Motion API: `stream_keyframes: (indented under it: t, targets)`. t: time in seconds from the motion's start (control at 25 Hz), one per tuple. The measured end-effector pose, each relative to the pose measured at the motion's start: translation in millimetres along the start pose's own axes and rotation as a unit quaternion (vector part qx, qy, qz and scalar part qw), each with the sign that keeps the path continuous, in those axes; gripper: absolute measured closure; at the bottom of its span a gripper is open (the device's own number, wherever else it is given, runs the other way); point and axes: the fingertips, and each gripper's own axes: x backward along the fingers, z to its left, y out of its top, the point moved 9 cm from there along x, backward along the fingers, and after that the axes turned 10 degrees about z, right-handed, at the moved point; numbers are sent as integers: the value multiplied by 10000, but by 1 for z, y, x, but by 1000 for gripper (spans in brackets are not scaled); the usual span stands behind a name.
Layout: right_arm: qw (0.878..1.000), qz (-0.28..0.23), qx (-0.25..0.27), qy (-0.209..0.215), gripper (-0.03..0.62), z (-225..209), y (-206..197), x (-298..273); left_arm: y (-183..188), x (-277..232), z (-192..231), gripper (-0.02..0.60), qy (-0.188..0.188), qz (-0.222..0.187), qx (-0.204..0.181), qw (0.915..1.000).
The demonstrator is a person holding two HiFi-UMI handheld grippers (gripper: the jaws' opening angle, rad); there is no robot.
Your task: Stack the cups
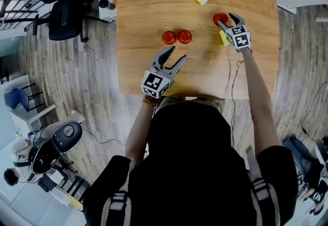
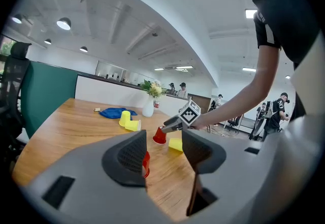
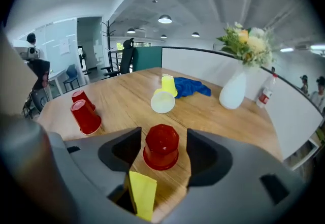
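nothing is stacked yet; your right gripper (image 1: 226,19) is spread around a red cup (image 3: 161,153), not pinching it, and your left gripper (image 1: 177,53) is spread and empty.

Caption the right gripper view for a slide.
Open right hand-held gripper frames an upside-down red cup on the wooden table, with a yellow cup lying just beneath the jaws.

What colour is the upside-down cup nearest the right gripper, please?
Red; the cup shows best in the right gripper view.
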Motion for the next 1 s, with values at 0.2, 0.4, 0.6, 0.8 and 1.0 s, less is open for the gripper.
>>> stream_keyframes:
  t: [0.2, 0.4, 0.6, 0.8, 1.0]
  targets:
    - [9996, 185, 227, -56, 359, 5, 3, -7, 1, 1, -2, 341, 4, -2, -7, 10000]
    - [9986, -275, 431, -166, 362, 22, 26, 20, 1, -1, -2, 342, -17, -14, -24, 10000]
    - [9931, -646, 975, 119, 362, 75, 40, 48, 1, -3, -2, 342, -41, -29, -13, 10000]
    - [9901, -536, 1217, 453, 364, 118, 26, 45, 0, -4, -1, 344, -72, -45, -16, 10000]
    - [9885, -359, 1348, 580, 364, 136, 17, 37, -2, -2, -2, 344, -105, -25, -27, 9999]
